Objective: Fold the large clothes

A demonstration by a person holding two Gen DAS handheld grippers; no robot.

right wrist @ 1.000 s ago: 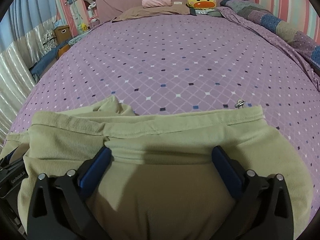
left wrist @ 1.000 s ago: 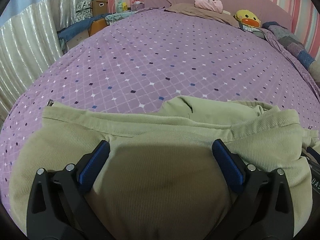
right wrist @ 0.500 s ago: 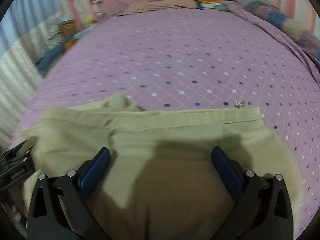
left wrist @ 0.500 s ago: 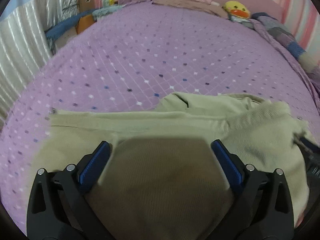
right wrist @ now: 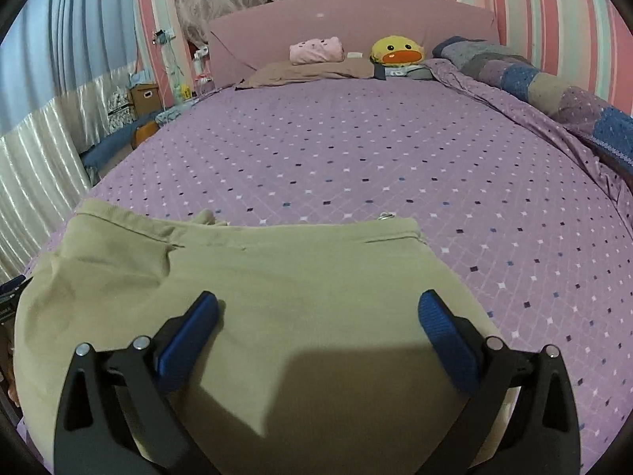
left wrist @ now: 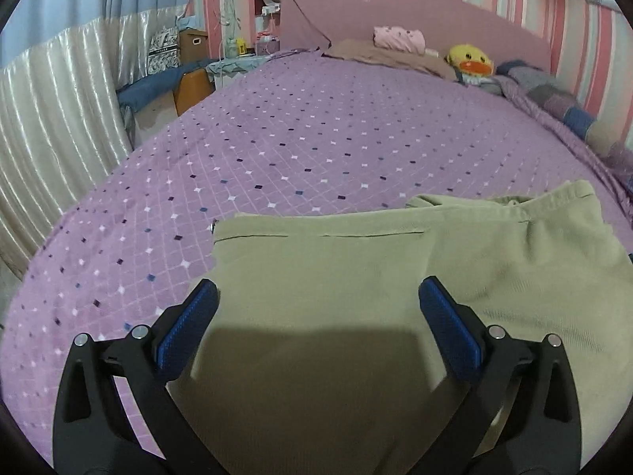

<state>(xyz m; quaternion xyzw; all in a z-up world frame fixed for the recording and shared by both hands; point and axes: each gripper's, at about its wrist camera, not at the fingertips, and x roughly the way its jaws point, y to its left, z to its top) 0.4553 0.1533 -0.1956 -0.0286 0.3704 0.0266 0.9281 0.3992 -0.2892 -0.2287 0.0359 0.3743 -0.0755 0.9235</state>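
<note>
- The olive garment (left wrist: 324,277) lies on the purple bedspread (left wrist: 316,150), at the near edge of the bed; it looks like trousers, with the waistband on the far side, though I cannot be sure.
- The left gripper (left wrist: 316,308) is spread wide and holds nothing; it hangs over the left half of the cloth, and I cannot tell if the fingers touch it.
- The right gripper (right wrist: 316,312) is wide apart too, empty, over the right half; a small metal ring (right wrist: 384,216) shows at the far right corner.
- The cloth seems partly folded, with a bunched part (left wrist: 514,213) at the far right in the left view; I judge this step to be smoothing or choosing the next hold.
- To do it well: flatten the bunched part first; take two corners at the same edge; lift both at the same height; lay edge upon edge, so that no crease stays inside.
- The duck toy (right wrist: 397,51) and the pillow (right wrist: 312,71) are well apart, at the headboard; they do not disturb.
</note>
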